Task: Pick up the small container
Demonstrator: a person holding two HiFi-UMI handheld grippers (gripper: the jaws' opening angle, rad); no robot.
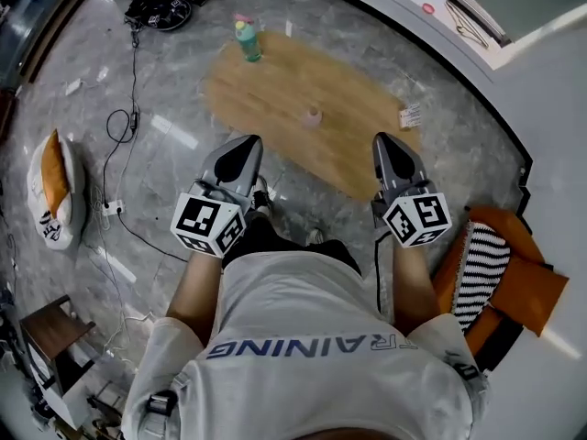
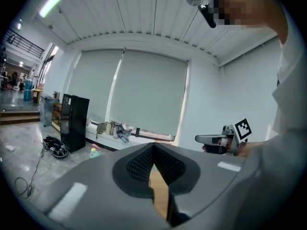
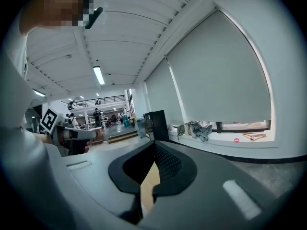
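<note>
The small container [image 1: 313, 116] is too small to tell its shape

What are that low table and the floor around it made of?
The low table looks like wood or wood-look laminate: tan, matte, with grain streaks running lengthwise. The floor seems polished stone or marble-look tile: grey, cloudy veining, with pale glossy reflections.

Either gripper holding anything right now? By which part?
Nothing is held. The left gripper and right gripper both have jaws shut and empty; the small container sits untouched on the wooden table.
</note>
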